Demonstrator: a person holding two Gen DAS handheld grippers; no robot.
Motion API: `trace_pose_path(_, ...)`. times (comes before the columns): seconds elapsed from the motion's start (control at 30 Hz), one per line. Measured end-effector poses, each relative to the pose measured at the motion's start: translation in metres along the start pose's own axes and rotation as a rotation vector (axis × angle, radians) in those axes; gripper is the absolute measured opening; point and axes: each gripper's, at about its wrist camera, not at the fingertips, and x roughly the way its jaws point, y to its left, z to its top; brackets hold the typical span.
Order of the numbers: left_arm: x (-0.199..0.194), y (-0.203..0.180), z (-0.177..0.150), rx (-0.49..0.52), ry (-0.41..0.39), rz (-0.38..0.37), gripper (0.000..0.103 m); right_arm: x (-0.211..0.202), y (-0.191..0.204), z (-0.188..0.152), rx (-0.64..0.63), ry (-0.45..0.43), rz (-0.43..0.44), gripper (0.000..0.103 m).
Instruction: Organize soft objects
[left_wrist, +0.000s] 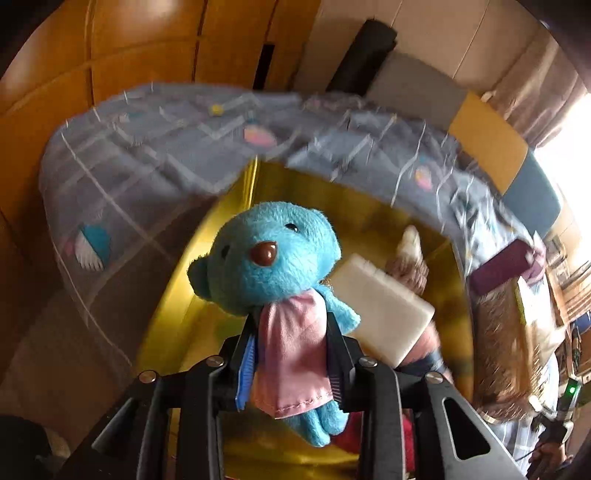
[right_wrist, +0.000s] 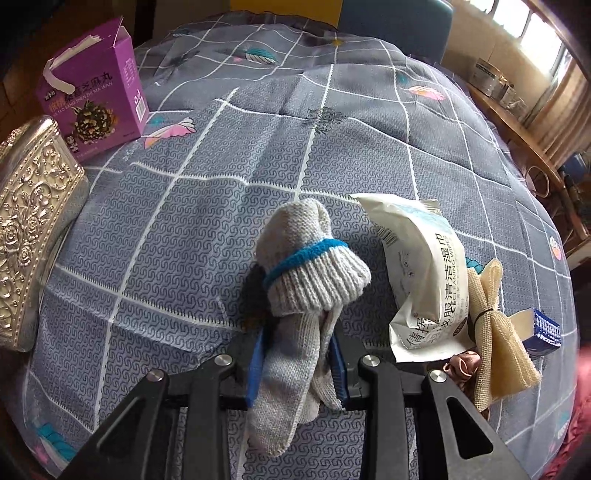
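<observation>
A blue teddy bear (left_wrist: 266, 258) with a pink scarf stands upright between the fingers of my left gripper (left_wrist: 291, 321), which is shut on its body. It hangs above a yellow bin (left_wrist: 221, 229) that holds a white foam block (left_wrist: 384, 314) and a brown plush toy (left_wrist: 408, 266). In the right wrist view my right gripper (right_wrist: 297, 336) is shut on a grey knitted glove (right_wrist: 314, 258) with a blue band, held just over the grey checked cloth (right_wrist: 221, 166). The glove's cuff bulges past the fingertips.
To the right of the glove lie a white wet-wipes pack (right_wrist: 421, 266), a tied beige mesh bundle (right_wrist: 491, 314), a pink satin scrunchie (right_wrist: 458, 365) and a small blue box (right_wrist: 543, 326). A purple carton (right_wrist: 96, 96) and an embossed silver box (right_wrist: 29, 221) stand at the left.
</observation>
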Motion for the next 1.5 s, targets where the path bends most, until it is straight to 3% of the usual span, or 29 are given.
trace_pose_path(0.1,0.017,-0.011,-0.005,0.001,0.051,-0.039,0.043,-0.001,0.000,0.000,0.004,-0.004,-0.007,0.033)
trace_pose_path(0.23,0.022,-0.030,-0.010,0.064,0.052,0.012,0.048,-0.001,0.001,0.000,0.014,-0.006,-0.013,0.033)
trace_pose_path(0.47,-0.019,-0.044,-0.005,0.115,-0.139,0.118,0.057,0.000,0.000,0.002,0.018,-0.007,-0.019,0.033)
trace_pose_path(0.87,-0.052,-0.115,-0.032,0.318,-0.190,-0.022,0.057,0.000,0.000,0.002,0.012,-0.010,-0.027,0.033)
trace_pose_path(1.2,-0.057,-0.153,-0.056,0.436,-0.188,-0.035,0.057,-0.001,0.001,0.002,0.005,-0.011,-0.035,0.032)
trace_pose_path(1.5,-0.053,-0.168,-0.063,0.480,-0.163,-0.052,0.057,0.000,-0.006,0.005,0.028,-0.007,-0.028,0.031)
